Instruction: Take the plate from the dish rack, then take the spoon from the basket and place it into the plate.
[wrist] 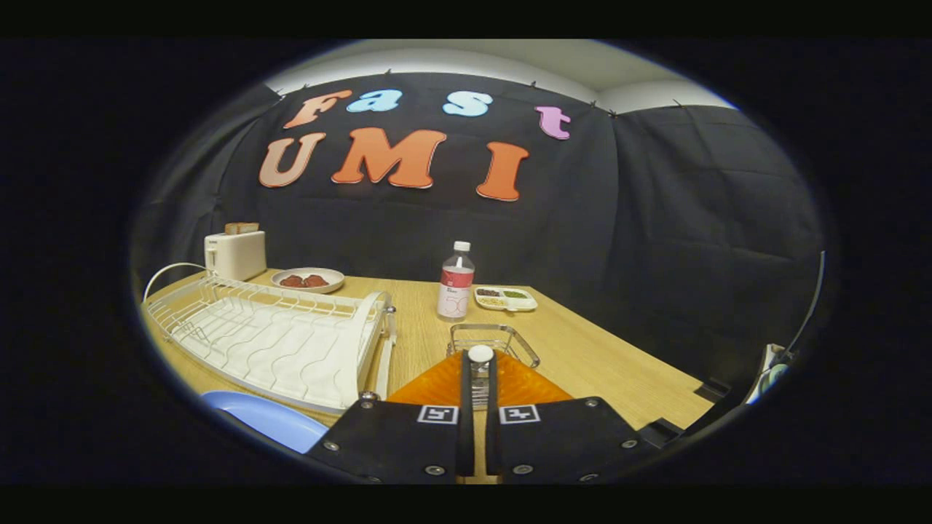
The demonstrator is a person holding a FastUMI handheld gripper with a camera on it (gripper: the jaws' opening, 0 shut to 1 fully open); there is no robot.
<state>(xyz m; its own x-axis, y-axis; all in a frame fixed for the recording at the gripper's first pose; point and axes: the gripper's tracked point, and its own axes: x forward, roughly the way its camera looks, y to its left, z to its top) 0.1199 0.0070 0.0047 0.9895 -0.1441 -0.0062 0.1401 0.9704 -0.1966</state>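
Wire basket (494, 342) beyond tool (480, 364) clamping spoon (480, 354).

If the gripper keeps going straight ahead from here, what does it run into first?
Probably the wire basket, just beyond the gripper, which looks shut on the spoon. The water bottle stands farther back, slightly left; depth is unclear.

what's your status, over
Gripper shut on spoon, lifted above wire basket. Blue plate out of dish rack, on table beside fingers. Nothing in the way.
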